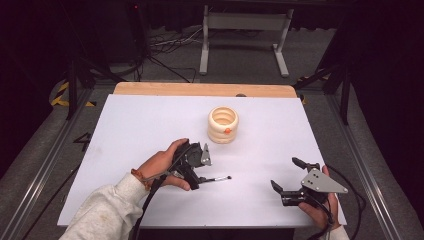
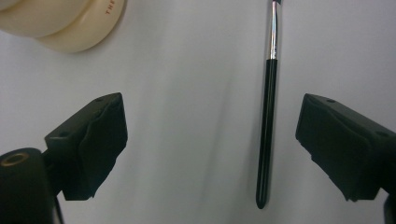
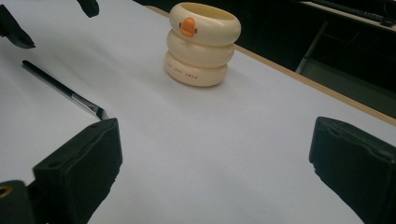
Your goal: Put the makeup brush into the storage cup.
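On the white table [image 1: 125,130] a slim brush [image 1: 219,178] lies flat, its black handle toward the left gripper [image 1: 192,162] and its metal ferrule and small tip pointing right, toward the middle of the table. The left gripper, held in the person's left hand [image 1: 162,167], sits low at the handle end of the brush. In the left gripper view the two black jaws stand wide apart with the brush [image 2: 267,126] lying on the table between them, closer to the jaw at the right of that view, and neither pad touches it; the handle is glossy black, and the silver ferrule runs up to the top edge. Beyond the brush, farther from the person and slightly right of the left gripper, stands a cream holder [image 1: 223,124] shaped like three stacked rings, open at the top, with a small orange mark on its upper ring. In the right gripper view that mark reads as a little orange emblem, and the lowest ring of the holder [image 3: 201,44] carries a line of small brown capital letters too fine to read with certainty; in the left gripper view the letters "THE" show on its rim. The right gripper [image 1: 290,177], in the right hand [image 1: 320,207] at the near right corner of the table, has its jaws spread wide with nothing between them, well apart from brush and holder.
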